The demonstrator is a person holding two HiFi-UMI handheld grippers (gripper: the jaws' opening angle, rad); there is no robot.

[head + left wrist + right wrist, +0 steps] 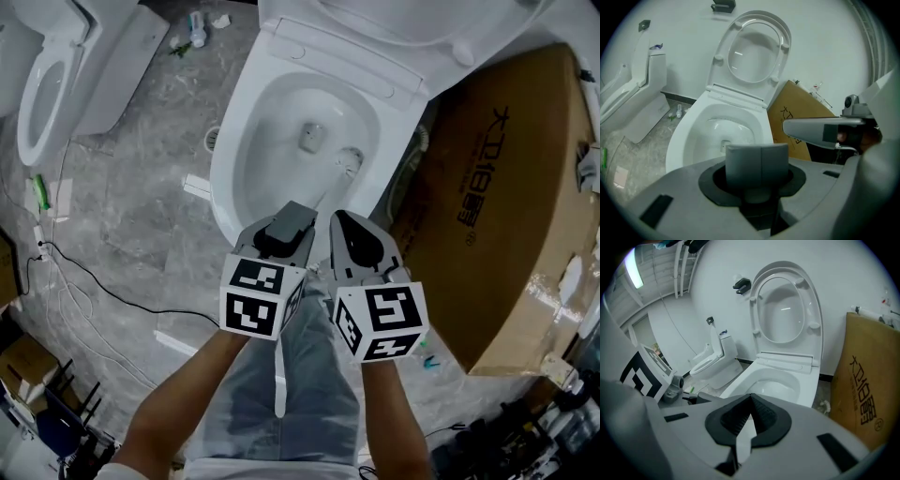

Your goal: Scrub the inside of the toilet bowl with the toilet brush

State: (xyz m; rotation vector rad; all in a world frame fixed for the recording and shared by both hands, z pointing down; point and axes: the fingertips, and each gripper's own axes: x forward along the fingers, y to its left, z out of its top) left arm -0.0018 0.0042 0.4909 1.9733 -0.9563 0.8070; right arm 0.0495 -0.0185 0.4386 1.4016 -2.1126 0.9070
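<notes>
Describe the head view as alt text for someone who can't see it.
The left claw and right claw hover side by side over an open toilet bowl, the right shut on a toilet brush reaching into it. A cardboard box stands to its right.

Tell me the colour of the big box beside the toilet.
Brown cardboard box with dark printed characters; clearest in the head view.

Bowl open above, right side crowded
The toilet bowl [281, 127] is open from above, with its lid [754, 51] raised at the far side. The toilet brush [349, 161] stands inside right, a cardboard box [506, 216] hems the right, and cables [89, 277] cross the left floor.
</notes>
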